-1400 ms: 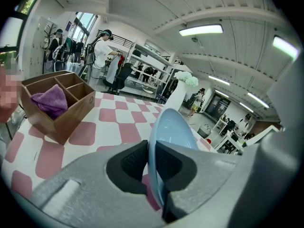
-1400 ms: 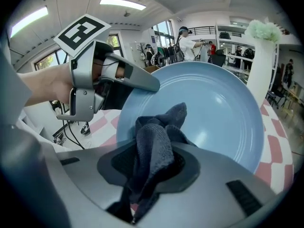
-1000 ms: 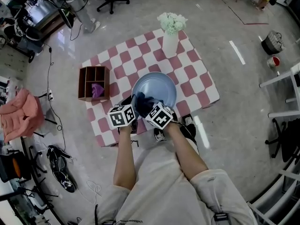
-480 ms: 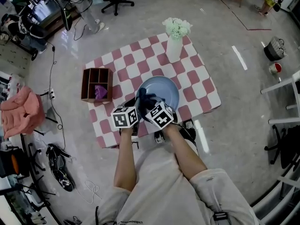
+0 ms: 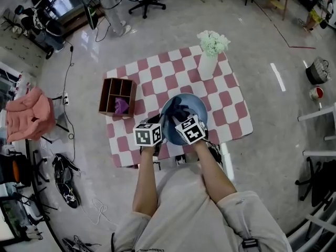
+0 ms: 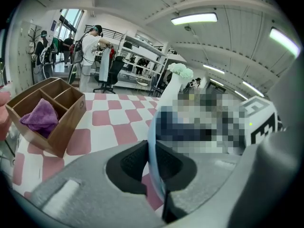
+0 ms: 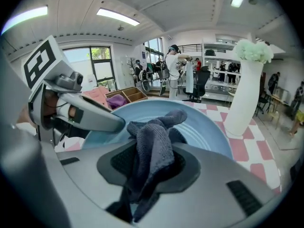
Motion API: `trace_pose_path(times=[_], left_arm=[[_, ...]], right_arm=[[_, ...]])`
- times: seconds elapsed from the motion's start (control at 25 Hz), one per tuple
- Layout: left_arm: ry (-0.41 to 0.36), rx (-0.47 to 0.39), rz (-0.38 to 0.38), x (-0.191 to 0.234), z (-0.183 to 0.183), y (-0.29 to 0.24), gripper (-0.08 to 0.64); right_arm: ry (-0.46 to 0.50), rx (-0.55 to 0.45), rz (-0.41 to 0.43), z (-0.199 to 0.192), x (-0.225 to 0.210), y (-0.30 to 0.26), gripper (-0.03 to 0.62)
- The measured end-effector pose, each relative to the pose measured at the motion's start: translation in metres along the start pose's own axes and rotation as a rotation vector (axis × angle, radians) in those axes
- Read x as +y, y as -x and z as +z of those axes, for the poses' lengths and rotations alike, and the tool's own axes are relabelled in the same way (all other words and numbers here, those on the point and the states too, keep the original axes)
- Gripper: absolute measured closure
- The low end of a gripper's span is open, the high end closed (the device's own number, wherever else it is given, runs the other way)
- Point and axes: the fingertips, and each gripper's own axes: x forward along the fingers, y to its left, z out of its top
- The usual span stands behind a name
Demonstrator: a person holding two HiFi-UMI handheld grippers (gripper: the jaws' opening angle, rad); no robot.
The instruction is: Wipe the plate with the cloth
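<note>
My left gripper (image 6: 155,167) is clamped on the near rim of the blue plate (image 7: 206,129); the rim runs edge-on between the two jaws. My right gripper (image 7: 151,167) pinches the dark grey cloth (image 7: 154,137), whose bunched free end lies against the plate's inner face. In the head view the plate sits over the near part of the checkered tablecloth (image 5: 157,72), with both grippers at its near edge, close beside each other. A wooden box (image 5: 117,96) containing a purple cloth (image 5: 122,106) stands to the left. A white vase (image 5: 207,64) of flowers stands beyond the plate.
</note>
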Motion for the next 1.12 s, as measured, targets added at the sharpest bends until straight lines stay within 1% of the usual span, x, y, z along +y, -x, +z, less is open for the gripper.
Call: trace_pose_path(times=[0.08, 0.24, 0.48, 0.64, 0.76, 0.88, 1.12], left_arm=[[-0.004, -0.001, 0.000, -0.001, 0.003, 0.000, 0.529], [0.006, 0.000, 0.007, 0.003, 0.002, -0.002, 0.529], [0.042, -0.006, -0.007, 0.004, 0.001, -0.002, 0.529], [0.052, -0.019, -0.014, 0.003, 0.003, -0.001, 0.528], [0.090, -0.022, -0.034, 0.005, -0.001, 0.000, 0.525], [0.134, -0.034, -0.056, 0.007, -0.003, 0.002, 0.518], [0.113, -0.070, -0.024, 0.012, 0.001, 0.002, 0.518]], right_arm=[[-0.027, -0.005, -0.014, 0.002, -0.014, -0.001, 0.471], [-0.046, 0.008, -0.031, -0.001, -0.029, -0.005, 0.468], [0.006, 0.042, -0.095, -0.009, -0.044, -0.003, 0.459], [-0.028, 0.056, -0.124, -0.017, -0.054, 0.001, 0.459], [-0.059, 0.063, -0.144, -0.025, -0.058, 0.004, 0.462], [-0.089, 0.095, -0.167, -0.038, -0.060, 0.008, 0.465], [-0.097, 0.181, -0.189, -0.064, -0.055, 0.019, 0.469]])
